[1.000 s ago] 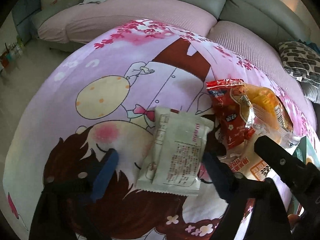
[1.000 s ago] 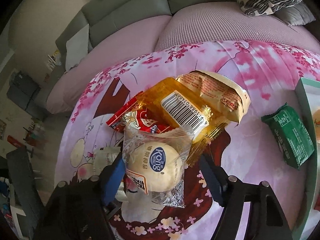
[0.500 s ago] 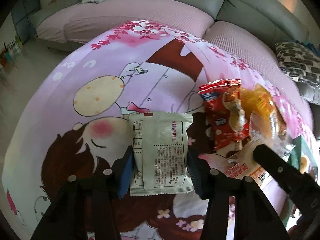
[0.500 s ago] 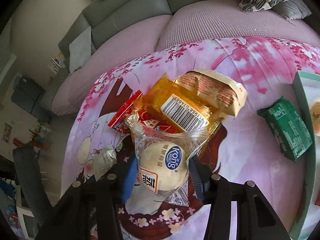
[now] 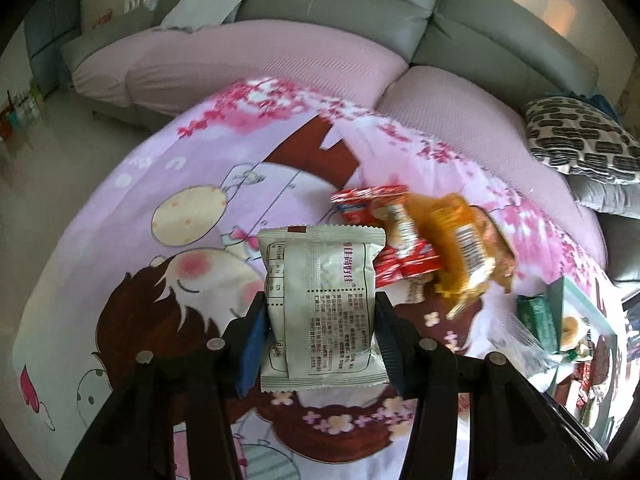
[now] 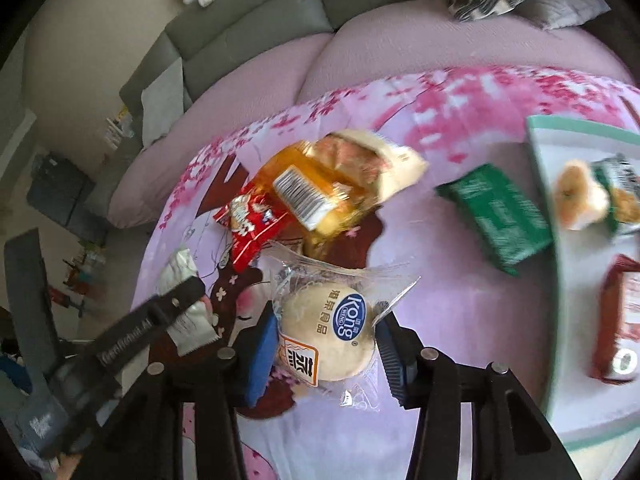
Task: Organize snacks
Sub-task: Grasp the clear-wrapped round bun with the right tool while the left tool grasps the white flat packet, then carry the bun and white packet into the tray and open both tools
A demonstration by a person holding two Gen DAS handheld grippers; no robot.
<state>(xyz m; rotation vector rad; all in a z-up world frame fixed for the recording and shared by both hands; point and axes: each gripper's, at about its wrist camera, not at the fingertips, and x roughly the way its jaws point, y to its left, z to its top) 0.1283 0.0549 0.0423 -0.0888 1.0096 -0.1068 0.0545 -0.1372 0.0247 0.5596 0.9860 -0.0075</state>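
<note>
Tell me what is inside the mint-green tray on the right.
The tray holds a round yellow bun, a green packet lying partly over it, and a red packet. The tray's right part runs out of view, so anything there is unseen.

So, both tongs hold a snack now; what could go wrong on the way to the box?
The right tongs pinch the round bun through loose clear wrap, so it may slip or be squashed. The left tongs hold the white packet only by its sides; it could twist out. The green packet beside the box might get knocked.
</note>
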